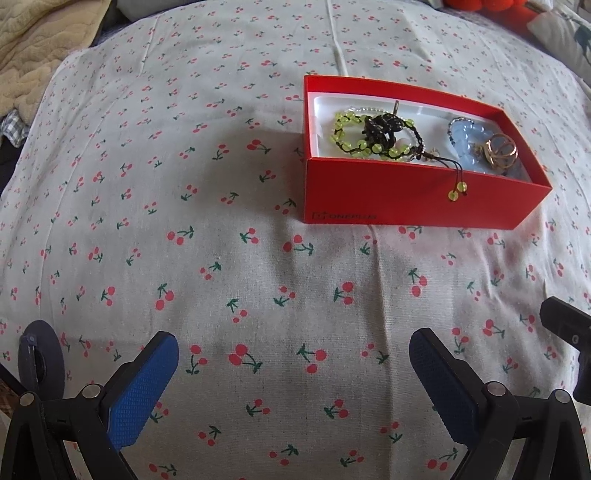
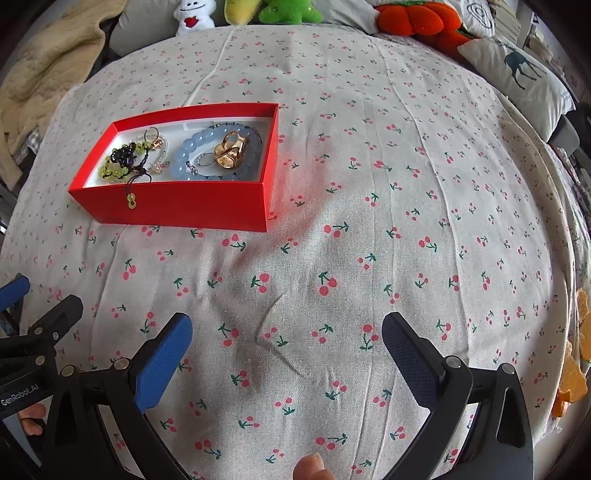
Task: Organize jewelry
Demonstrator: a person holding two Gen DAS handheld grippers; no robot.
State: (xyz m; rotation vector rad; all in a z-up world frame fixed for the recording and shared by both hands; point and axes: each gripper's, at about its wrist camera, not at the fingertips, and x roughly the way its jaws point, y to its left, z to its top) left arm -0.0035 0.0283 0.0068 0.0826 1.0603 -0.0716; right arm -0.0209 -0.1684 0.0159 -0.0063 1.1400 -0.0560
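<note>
A red box [image 1: 406, 192] [image 2: 177, 206] lies on the cherry-print cloth, with jewelry inside. A green bead bracelet [image 1: 351, 136] [image 2: 118, 168] with a dark knot fills its left half, and its tassel hangs over the front wall. A pale blue bead bracelet [image 1: 469, 144] [image 2: 192, 155] and gold rings [image 1: 500, 151] [image 2: 231, 149] fill the right half. My left gripper [image 1: 295, 350] hovers open near the cloth's front, well short of the box. My right gripper [image 2: 288, 332] is open too, to the right of the box and nearer than it. Neither holds anything.
A beige blanket [image 2: 40, 66] is heaped at the far left. Plush toys [image 2: 288, 11], an orange cushion [image 2: 417, 18] and a deer-print pillow [image 2: 517, 74] line the back and right. A fingertip [image 2: 308, 467] shows at the bottom edge. Orange pieces [image 2: 572, 384] sit at the right edge.
</note>
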